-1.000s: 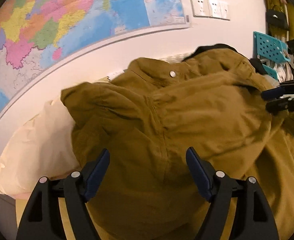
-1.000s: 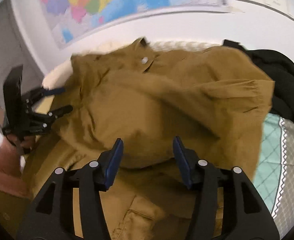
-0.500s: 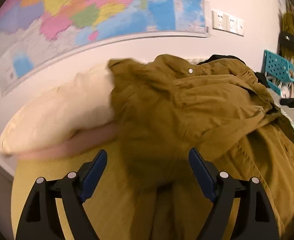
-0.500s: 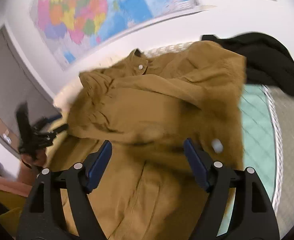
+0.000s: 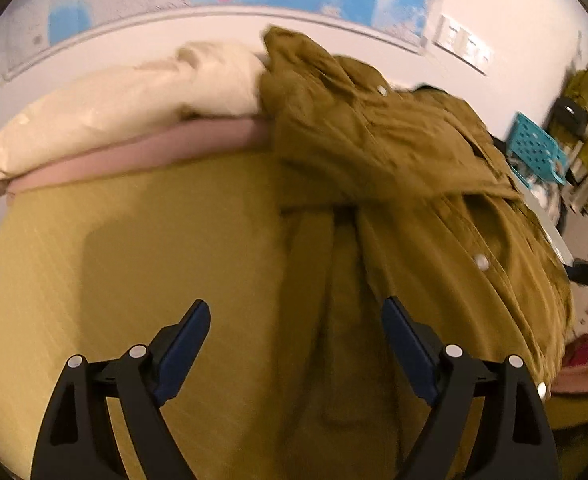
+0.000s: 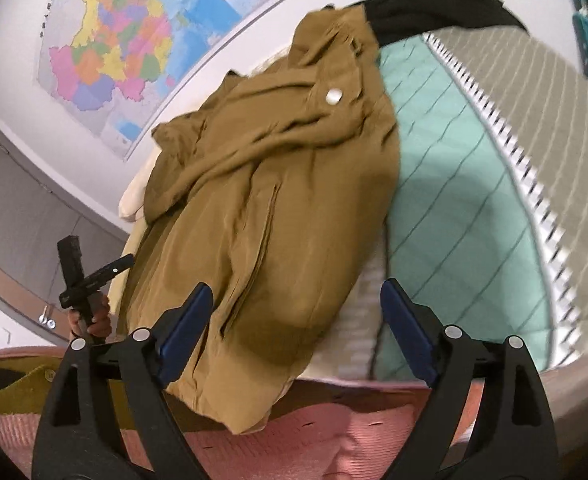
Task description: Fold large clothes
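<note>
A large mustard-brown jacket (image 6: 278,208) lies folded lengthwise on the bed, its sleeves laid across the chest and its collar toward the wall. It also shows in the left wrist view (image 5: 393,184), right of centre. My left gripper (image 5: 295,344) is open and empty, hovering near the jacket's lower left part. My right gripper (image 6: 297,332) is open and empty above the jacket's hem. The left gripper (image 6: 90,280) also shows far left in the right wrist view, apart from the jacket.
A cream pillow (image 5: 106,112) and a pink blanket (image 5: 142,152) lie by the wall on a mustard sheet (image 5: 114,264). A black garment (image 6: 433,8) lies beyond the jacket's collar. A teal quilt (image 6: 465,184) is to its right. A teal basket (image 5: 533,148) stands at far right.
Both grippers have pulled back from the jacket toward its hem end and spread apart. The jacket now lies flatter and narrower, with its sides folded in.
</note>
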The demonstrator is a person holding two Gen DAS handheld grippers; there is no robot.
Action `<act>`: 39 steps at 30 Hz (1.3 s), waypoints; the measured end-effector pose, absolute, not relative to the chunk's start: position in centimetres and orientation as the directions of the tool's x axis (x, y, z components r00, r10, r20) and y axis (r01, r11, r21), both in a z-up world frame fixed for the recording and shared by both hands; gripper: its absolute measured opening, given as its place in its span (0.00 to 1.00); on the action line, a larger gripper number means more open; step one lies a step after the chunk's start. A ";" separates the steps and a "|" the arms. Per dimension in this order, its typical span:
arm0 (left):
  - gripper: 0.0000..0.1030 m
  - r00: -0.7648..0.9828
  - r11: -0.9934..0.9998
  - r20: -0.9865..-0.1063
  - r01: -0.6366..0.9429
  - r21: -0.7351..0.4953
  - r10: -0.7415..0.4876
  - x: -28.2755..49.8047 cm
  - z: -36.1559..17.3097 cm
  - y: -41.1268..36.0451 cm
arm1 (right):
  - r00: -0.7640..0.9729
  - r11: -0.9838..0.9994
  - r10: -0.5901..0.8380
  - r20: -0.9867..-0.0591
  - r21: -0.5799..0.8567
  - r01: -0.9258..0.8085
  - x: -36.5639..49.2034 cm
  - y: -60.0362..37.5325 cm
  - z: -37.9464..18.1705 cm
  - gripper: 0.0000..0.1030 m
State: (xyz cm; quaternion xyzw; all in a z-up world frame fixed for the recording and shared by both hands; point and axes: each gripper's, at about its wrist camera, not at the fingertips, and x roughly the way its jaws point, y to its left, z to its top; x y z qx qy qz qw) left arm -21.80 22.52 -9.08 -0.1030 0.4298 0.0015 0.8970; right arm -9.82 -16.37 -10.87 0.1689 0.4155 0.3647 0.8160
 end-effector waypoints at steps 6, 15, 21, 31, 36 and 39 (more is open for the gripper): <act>0.91 0.591 0.975 -0.784 0.022 -0.219 -0.189 -22.3 -10.4 20.1 | 0.324 0.569 0.821 -0.470 0.619 -0.541 -10.8 -14.3 -11.3 0.84; 0.59 0.604 0.977 -0.777 0.012 -0.215 -0.178 -22.8 -10.3 18.4 | 0.297 0.517 0.854 -0.427 0.631 -0.578 -11.5 -12.1 -11.5 0.62; 0.07 0.623 0.962 -0.763 -0.055 -0.266 -0.175 -22.5 -8.9 19.6 | 0.344 0.504 0.862 -0.372 0.700 -0.506 -11.2 -14.6 -11.3 0.08; 0.10 0.650 0.907 -0.696 -0.024 -0.420 -0.305 -23.6 -6.9 21.1 | 0.461 0.497 0.856 -0.233 0.614 -0.613 -14.5 -19.1 -4.1 0.03; 0.11 0.575 0.927 -0.785 -0.117 -0.355 -0.228 -23.3 -9.8 22.1 | 0.429 0.552 0.827 -0.363 0.667 -0.500 -13.0 -19.2 -9.5 0.20; 0.22 0.585 0.944 -0.793 -0.133 -0.301 -0.170 -23.4 -9.1 21.8 | 0.445 0.571 0.810 -0.383 0.692 -0.443 -13.1 -20.1 -11.5 0.63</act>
